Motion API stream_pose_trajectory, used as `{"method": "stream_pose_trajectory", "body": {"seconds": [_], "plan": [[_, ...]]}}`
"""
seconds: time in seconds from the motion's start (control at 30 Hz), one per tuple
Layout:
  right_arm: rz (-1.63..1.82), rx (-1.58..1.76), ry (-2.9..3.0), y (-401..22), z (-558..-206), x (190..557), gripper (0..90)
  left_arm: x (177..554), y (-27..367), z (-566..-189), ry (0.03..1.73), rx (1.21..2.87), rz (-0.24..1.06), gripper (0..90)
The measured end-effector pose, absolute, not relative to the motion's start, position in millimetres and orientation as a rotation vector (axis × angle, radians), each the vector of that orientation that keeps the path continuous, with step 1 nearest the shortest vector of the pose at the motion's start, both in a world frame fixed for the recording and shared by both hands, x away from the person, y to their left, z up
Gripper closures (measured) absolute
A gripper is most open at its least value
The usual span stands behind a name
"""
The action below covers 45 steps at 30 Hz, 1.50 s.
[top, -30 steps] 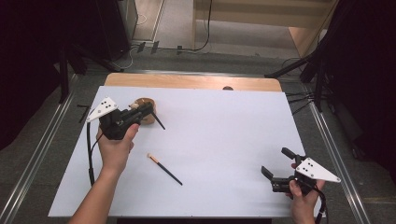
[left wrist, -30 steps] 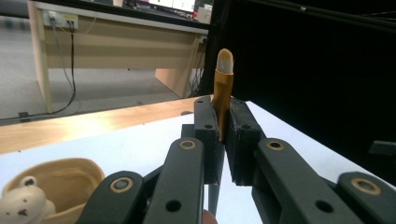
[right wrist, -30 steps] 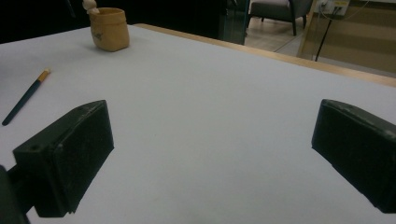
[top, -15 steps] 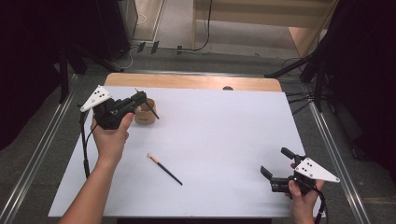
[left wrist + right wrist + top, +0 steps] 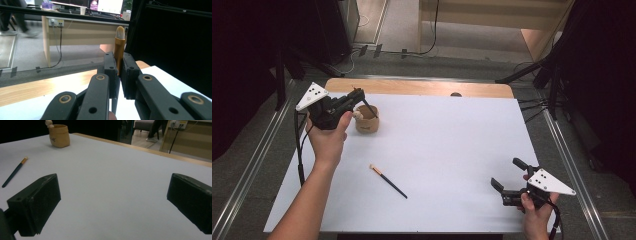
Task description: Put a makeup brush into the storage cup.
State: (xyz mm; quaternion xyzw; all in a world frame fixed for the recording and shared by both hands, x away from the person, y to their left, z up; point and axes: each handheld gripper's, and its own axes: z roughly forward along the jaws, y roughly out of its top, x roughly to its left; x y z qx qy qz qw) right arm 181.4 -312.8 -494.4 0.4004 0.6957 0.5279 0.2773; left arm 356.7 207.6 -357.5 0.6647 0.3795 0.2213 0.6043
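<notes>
My left gripper hovers just left of a small tan cup at the table's back left. It is shut on a brush. In the left gripper view the brush stands upright between the shut gripper's jaws, gold ferrule and pale bristles on top. Its black handle slants down toward the cup's mouth. A second black-handled brush lies flat on the white sheet in front of the cup. My right gripper rests open near the front right corner, with nothing between its jaws. It faces the cup and the lying brush.
A white sheet covers the table, with a strip of bare wood along the far edge. A pale rounded thing sits at the cup's left rim. Metal rails run along both sides.
My left gripper has risen and drawn left and away from above the cup, carrying the brush, so the cup now shows in full. The right gripper has stayed put.
</notes>
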Motion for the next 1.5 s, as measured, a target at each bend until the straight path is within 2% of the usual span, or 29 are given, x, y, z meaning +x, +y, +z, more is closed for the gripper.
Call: {"method": "stream_pose_trajectory", "body": {"seconds": [0.77, 1.5], "plan": [[1.419, 1.079, 1.870, -313.2, -495.1, 181.4, 0.0, 385.2, 209.5, -371.6, 0.959, 1.557, 0.681, 85.0], [1.417, 1.079, 1.872, -313.5, -495.9, 181.6, 0.0, 397.7, 207.9, -410.2, 1.039, 1.615, 0.676, 84.9]]}}
